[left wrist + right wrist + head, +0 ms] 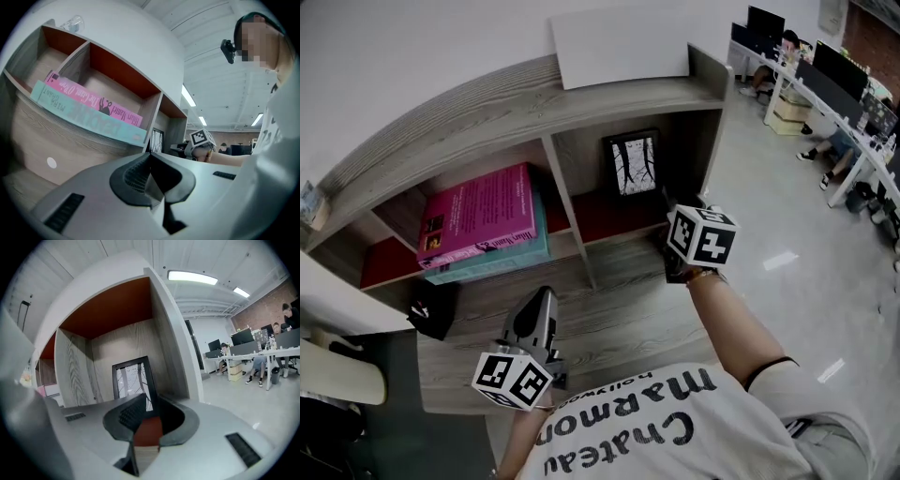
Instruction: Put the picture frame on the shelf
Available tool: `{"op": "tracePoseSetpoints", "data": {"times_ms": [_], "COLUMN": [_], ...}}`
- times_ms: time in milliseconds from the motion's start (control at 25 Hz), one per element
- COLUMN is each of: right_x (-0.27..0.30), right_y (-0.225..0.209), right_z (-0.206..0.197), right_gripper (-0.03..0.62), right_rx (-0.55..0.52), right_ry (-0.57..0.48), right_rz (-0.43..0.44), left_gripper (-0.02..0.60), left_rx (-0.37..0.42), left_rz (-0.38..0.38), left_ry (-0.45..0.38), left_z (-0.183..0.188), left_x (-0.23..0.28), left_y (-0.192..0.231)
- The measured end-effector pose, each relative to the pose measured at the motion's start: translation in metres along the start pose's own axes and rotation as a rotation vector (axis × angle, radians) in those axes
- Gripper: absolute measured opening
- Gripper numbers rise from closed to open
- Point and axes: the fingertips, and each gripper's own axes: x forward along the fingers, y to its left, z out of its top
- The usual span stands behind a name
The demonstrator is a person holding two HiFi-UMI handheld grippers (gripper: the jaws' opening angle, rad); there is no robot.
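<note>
The black picture frame (633,164) with a pale tree print stands upright at the back of the shelf's right-hand compartment, on its red floor. My right gripper (670,220) hovers just in front of that compartment, a little right of the frame. In the right gripper view the picture frame (133,380) stands beyond the right gripper (147,420), whose jaws are apart with only the red floor showing between them. My left gripper (536,314) hangs low before the shelf's lower front, nothing in it. The left gripper (152,176) shows a narrow gap.
The wooden shelf (581,98) carries a white board (619,42) on top. A pink book (478,216) lies on a teal book (487,258) in the left compartment. A black object (431,314) lies low left. Office desks (825,84) with seated people stand right.
</note>
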Motion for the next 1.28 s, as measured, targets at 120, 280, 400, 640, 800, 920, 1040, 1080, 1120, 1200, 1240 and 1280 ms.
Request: {"op": "tracePoseSetpoints", "data": {"times_ms": [120, 280, 400, 640, 800, 920, 1040, 1080, 1120, 1200, 1240, 1280], "right_x": [-0.018, -0.044, -0.065, -0.108, -0.134, -0.154, -0.174, -0.181, -0.188, -0.203, -0.21, -0.217], "right_y": [-0.005, -0.007, -0.01, -0.018, -0.023, -0.026, -0.026, -0.025, -0.023, -0.022, -0.022, -0.023], "right_z": [-0.01, -0.022, -0.029, -0.037, -0.039, -0.038, -0.034, -0.032, -0.03, -0.026, -0.024, -0.023], "right_gripper": [0.078, 0.077, 0.072, 0.046, 0.034, 0.034, 0.008, 0.008, 0.008, 0.008, 0.008, 0.008], "right_rx": [0.008, 0.029, 0.034, 0.056, 0.06, 0.057, 0.042, 0.036, 0.027, 0.002, -0.011, -0.02], "right_ry": [0.022, 0.054, 0.063, 0.067, 0.069, 0.062, 0.039, 0.028, 0.017, -0.006, -0.017, -0.025], "right_rz": [0.024, 0.069, 0.096, 0.153, 0.187, 0.215, 0.266, 0.288, 0.309, 0.338, 0.346, 0.352], "left_gripper": [0.017, 0.017, 0.017, 0.017, 0.017, 0.017, 0.017, 0.017, 0.017, 0.017, 0.017, 0.017], "left_rx": [-0.004, -0.01, -0.003, 0.005, 0.013, 0.024, 0.031, 0.034, 0.036, 0.039, 0.039, 0.039], "left_rz": [0.003, -0.015, -0.023, 0.024, 0.04, 0.04, 0.022, 0.014, 0.008, 0.004, 0.004, 0.005], "left_ry": [0.011, 0.007, 0.016, 0.003, -0.005, -0.017, -0.029, -0.033, -0.037, -0.043, -0.044, -0.043], "left_z": [-0.006, -0.012, -0.017, -0.02, -0.026, -0.03, -0.034, -0.035, -0.036, -0.038, -0.04, -0.042], "left_x": [-0.004, -0.009, -0.013, -0.029, -0.038, -0.042, -0.046, -0.048, -0.05, -0.055, -0.057, -0.06], "left_y": [-0.02, -0.048, -0.066, -0.089, -0.11, -0.129, -0.151, -0.158, -0.165, -0.177, -0.183, -0.189]}}
